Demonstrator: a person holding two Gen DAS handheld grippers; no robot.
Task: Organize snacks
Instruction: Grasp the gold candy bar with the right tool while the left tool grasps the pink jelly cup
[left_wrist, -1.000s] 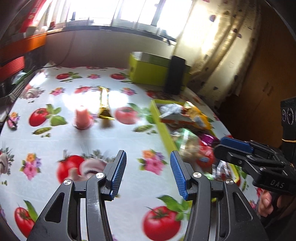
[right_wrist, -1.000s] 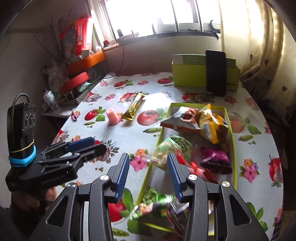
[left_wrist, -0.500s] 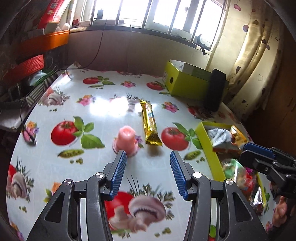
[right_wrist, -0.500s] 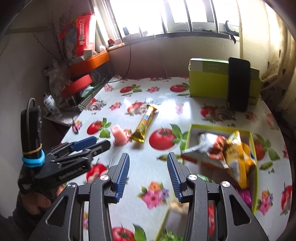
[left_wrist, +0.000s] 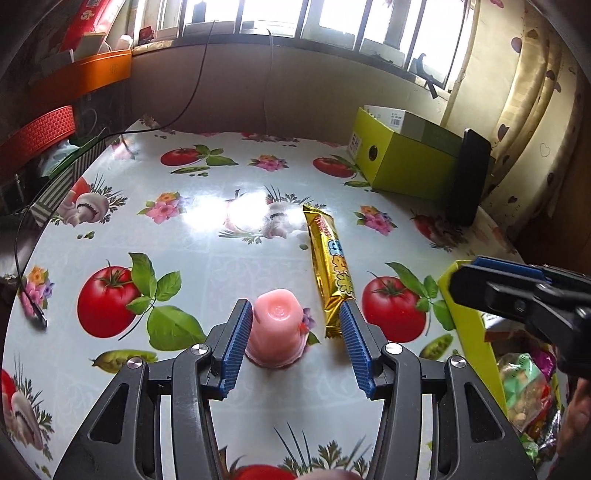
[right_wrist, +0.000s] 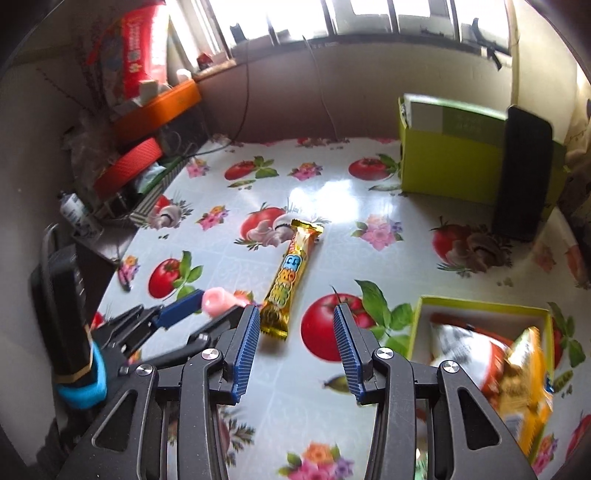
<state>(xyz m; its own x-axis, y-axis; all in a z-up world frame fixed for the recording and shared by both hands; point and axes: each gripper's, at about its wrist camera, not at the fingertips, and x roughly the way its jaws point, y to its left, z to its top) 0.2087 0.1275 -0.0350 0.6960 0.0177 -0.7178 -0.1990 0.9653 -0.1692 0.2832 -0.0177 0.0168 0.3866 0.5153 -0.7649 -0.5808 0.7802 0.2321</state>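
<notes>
Your left gripper (left_wrist: 295, 343) gapes around the pink jelly cup (left_wrist: 275, 328), low centre | right gripper (right_wrist: 293, 347) open, empty, near gold bar (right_wrist: 291, 273), mid-frame | cup probably light, slick, squashy: pinch its lower walls gently.

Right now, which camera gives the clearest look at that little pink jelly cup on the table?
The left wrist view: the pink jelly cup sits upside down, close and sharp, between the open left gripper fingers. In the right wrist view it is small and partly hidden behind that gripper.
</notes>
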